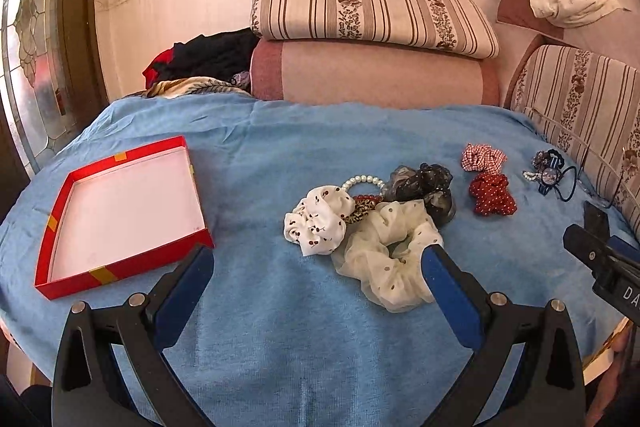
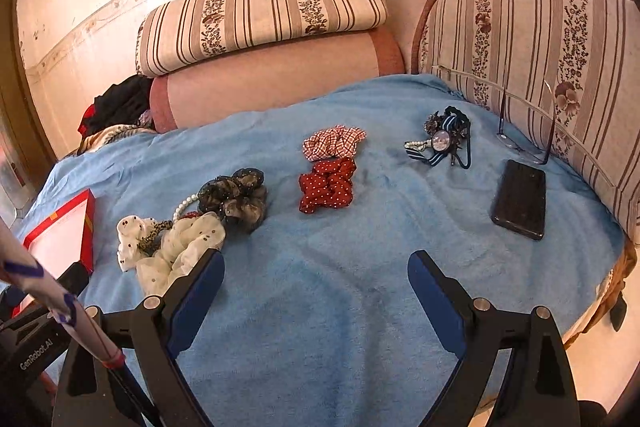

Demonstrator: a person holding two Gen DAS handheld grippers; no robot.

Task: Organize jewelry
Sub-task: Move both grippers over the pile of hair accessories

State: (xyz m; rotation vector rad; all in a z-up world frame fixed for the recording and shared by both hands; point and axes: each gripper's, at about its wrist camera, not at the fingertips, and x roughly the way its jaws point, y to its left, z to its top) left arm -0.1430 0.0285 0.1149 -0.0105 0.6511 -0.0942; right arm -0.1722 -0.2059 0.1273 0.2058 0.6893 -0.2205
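With both grippers hovering jaws apart and empty, the left gripper (image 1: 318, 259) is best closing on the cream scrunchie (image 1: 386, 259) lying just ahead at its right fingertip, then lifting it clear of the pile toward the red box (image 1: 120, 211) off its left, while the right gripper (image 2: 316, 267) is waiting over bare blanket.

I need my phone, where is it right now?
The phone lies on the blue cloth at far right in the right wrist view, beside the glasses.

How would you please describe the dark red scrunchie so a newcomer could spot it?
On the blue blanket, right of the jumbled pile, two scrunchies lie together. The dark red white-dotted fabric scrunchie is the nearer one; its neighbour, the red-and-white checked scrunchie, is paler.
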